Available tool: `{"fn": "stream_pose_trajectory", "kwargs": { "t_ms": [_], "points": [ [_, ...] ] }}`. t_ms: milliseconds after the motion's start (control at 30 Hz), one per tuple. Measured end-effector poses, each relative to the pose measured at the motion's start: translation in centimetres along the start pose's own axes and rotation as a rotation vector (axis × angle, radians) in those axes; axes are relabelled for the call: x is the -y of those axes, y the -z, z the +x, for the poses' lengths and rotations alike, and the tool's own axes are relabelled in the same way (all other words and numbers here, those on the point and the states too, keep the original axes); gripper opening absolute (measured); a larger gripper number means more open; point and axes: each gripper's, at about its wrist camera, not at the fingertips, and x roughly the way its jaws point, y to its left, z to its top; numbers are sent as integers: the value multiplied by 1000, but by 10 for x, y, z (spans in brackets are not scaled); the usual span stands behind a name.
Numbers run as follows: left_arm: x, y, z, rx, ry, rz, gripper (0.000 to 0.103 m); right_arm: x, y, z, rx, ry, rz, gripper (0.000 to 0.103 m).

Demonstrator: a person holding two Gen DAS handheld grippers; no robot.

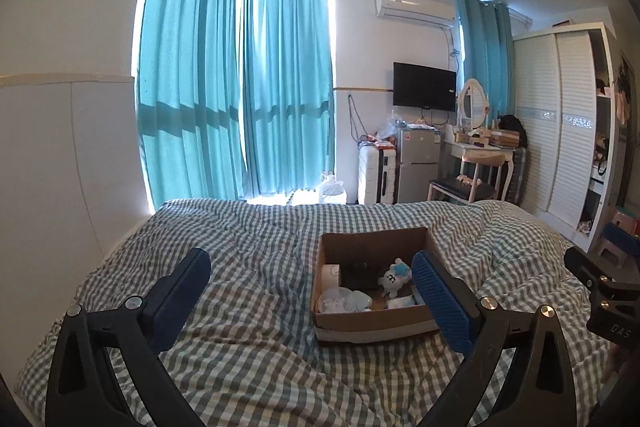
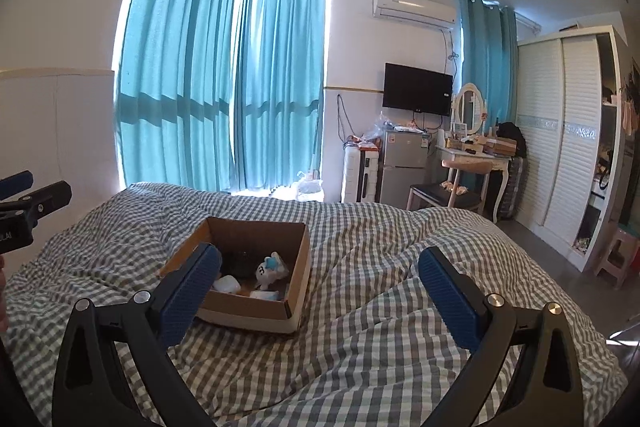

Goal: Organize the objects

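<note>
An open cardboard box point(image 1: 372, 321) sits on the checked bed cover point(image 1: 256, 267); it also shows in the right wrist view point(image 2: 256, 313). Inside lie a small white plush toy with a blue tuft point(image 1: 394, 277) point(image 2: 271, 269), a white roll point(image 1: 331, 275), a dark object point(image 1: 360, 273) and white items. My left gripper point(image 1: 312, 267) is open and empty, held above the bed with the box near its right finger. My right gripper point(image 2: 320, 263) is open and empty, with the box by its left finger.
The bed cover point(image 2: 380, 267) is rumpled. Beyond the bed stand teal curtains point(image 1: 240, 87), a small fridge point(image 1: 418, 165), a white suitcase point(image 1: 374, 173), a dressing table with chair point(image 1: 476, 163) and a white wardrobe point(image 1: 560, 127). A pink stool point(image 2: 616, 259) stands at the right.
</note>
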Motion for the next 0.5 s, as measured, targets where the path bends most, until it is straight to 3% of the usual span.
{"fn": "stream_pose_trajectory", "kwargs": {
  "t_ms": [100,200,500],
  "points": [
    [-7,16,5,-33,7,-41,103,-15,9,-6,12,-43,-43,100],
    [-9,32,3,-10,-13,-49,103,-28,19,0,-37,-87,-61,100],
    [-5,59,2,-14,-25,26,103,-35,43,15,-102,-74,-21,100]
  ]
}}
